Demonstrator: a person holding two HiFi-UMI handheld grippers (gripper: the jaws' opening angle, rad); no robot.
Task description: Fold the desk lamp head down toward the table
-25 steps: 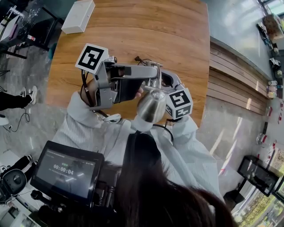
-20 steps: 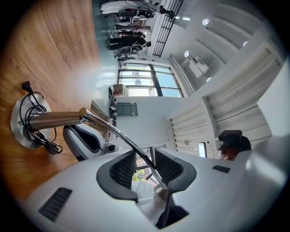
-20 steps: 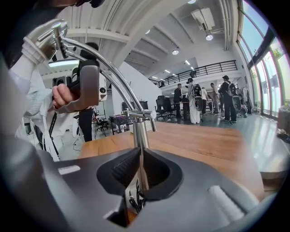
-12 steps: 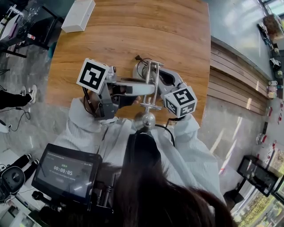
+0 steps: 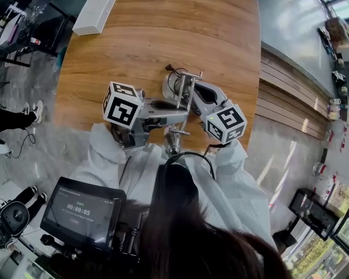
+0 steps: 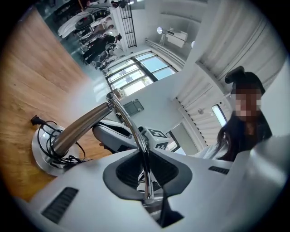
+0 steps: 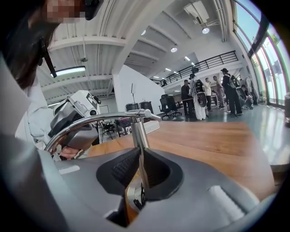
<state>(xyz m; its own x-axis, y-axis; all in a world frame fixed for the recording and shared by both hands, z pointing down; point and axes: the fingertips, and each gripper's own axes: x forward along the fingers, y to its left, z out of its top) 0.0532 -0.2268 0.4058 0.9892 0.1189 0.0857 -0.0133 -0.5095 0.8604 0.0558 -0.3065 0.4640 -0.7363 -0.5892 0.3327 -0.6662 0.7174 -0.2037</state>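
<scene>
Wooden table (image 5: 163, 32) with the desk lamp's round base (image 5: 170, 90) and, at its far corner, perhaps a white box (image 5: 94, 15)

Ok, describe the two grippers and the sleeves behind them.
The left gripper and right gripper are light grey moulded shells with dark ribbed pads. The left cube and right cube are white with black square markers. The sleeves are loose and white. The left jaws are closing around the lamp arm.

One desk lamp (image 5: 184, 99), one table (image 5: 163, 38), one box (image 5: 94, 16)
</scene>
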